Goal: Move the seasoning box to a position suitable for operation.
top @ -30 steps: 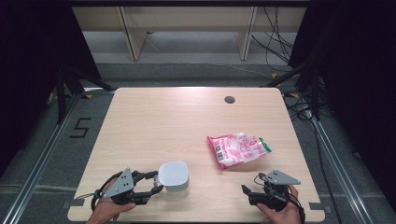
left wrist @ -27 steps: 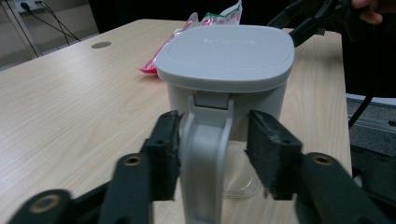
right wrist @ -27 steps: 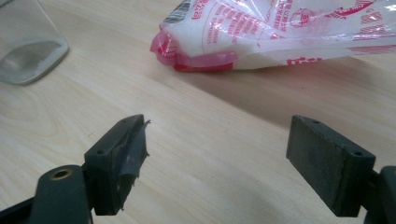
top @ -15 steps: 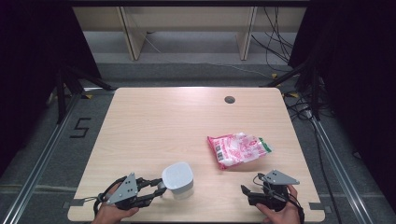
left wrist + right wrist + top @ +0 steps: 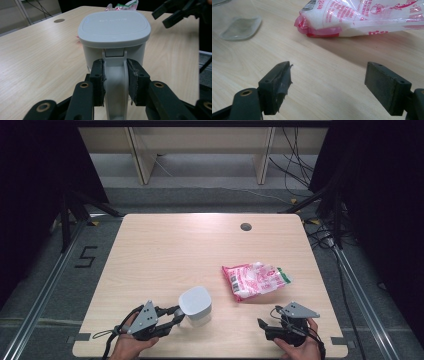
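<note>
Left gripper view shows the white plastic container with a rounded square lid (image 5: 114, 37) very close in front of the left tool (image 5: 115, 82). Its body is pale and a little see-through, the lid is flat and light grey-white with soft corners, and a white handle (image 5: 114, 82) runs down from a small hinge under the lid edge. The two black pads of the left tool press on this handle from both sides, so the tool grips the container by its handle; the jaws have just been closing onto it.

From the high view, the container (image 5: 195, 305) is near the front edge of the light wooden table (image 5: 165, 250), left of the middle, and the left tool (image 5: 172, 319) touches it from the left side. The right tool (image 5: 265, 326) rests near the front right corner with its jaws wide apart and nothing between them. Just beyond it lies the red and white printed plastic bag (image 5: 255, 279), well apart from the container. In the right gripper view the bag (image 5: 362, 17) lies flat on the table, ahead of the open pads.
</note>
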